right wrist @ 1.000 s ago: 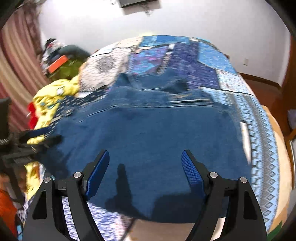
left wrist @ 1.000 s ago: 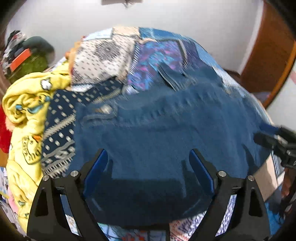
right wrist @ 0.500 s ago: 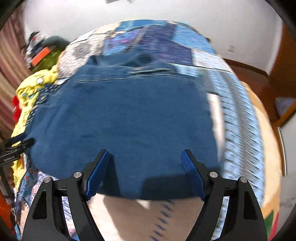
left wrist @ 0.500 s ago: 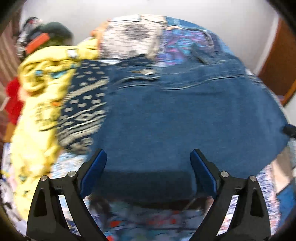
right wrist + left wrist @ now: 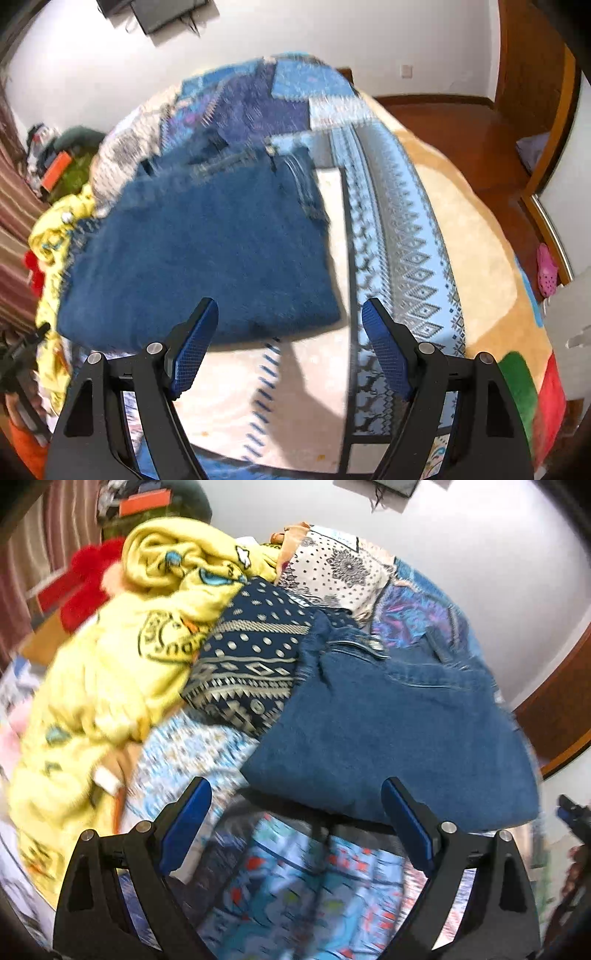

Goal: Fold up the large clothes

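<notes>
Folded blue jeans (image 5: 399, 738) lying flat on the patchwork bedspread (image 5: 402, 236), beside a yellow garment (image 5: 122, 664), with left gripper (image 5: 295, 823) and right gripper (image 5: 290, 343) both spread wide and empty near the jeans' front edge.

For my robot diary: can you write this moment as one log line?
jeans: folded on bed | left hand-held gripper: open, empty | right hand-held gripper: open, empty
</notes>
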`<move>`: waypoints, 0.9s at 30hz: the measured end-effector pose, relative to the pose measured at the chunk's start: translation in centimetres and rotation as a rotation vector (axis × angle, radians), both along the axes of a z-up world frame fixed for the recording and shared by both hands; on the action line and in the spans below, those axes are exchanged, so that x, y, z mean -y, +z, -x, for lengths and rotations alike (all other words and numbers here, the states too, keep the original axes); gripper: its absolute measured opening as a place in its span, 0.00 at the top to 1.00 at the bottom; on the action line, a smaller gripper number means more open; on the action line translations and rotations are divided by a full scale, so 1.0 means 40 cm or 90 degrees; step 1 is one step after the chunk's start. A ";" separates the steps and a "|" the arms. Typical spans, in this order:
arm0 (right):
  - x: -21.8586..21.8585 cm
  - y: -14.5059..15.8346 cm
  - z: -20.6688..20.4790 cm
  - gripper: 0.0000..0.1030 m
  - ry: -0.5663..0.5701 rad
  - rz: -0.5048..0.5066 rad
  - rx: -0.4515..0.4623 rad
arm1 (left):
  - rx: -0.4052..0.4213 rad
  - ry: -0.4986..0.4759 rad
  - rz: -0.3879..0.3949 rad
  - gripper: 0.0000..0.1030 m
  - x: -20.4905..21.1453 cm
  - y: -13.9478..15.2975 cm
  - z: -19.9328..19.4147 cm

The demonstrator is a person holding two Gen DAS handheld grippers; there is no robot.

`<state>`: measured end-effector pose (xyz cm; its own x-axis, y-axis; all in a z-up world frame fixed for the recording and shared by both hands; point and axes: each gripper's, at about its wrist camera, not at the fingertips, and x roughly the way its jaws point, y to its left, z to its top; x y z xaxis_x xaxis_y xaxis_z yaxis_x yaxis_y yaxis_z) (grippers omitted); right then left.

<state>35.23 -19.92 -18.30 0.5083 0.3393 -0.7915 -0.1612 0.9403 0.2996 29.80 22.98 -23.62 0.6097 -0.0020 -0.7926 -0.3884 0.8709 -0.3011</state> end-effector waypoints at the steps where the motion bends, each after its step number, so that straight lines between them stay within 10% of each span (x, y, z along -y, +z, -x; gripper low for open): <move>1: -0.006 0.011 0.005 0.24 0.003 -0.002 0.010 | 0.007 -0.003 0.025 0.09 0.005 -0.003 0.006; 13: -0.176 -0.050 -0.006 0.11 0.095 0.039 0.000 | 0.016 -0.024 0.334 0.09 0.031 -0.156 -0.077; 27: -0.221 -0.113 -0.009 0.00 0.104 0.072 -0.019 | 0.102 0.046 0.479 0.23 -0.014 -0.257 -0.231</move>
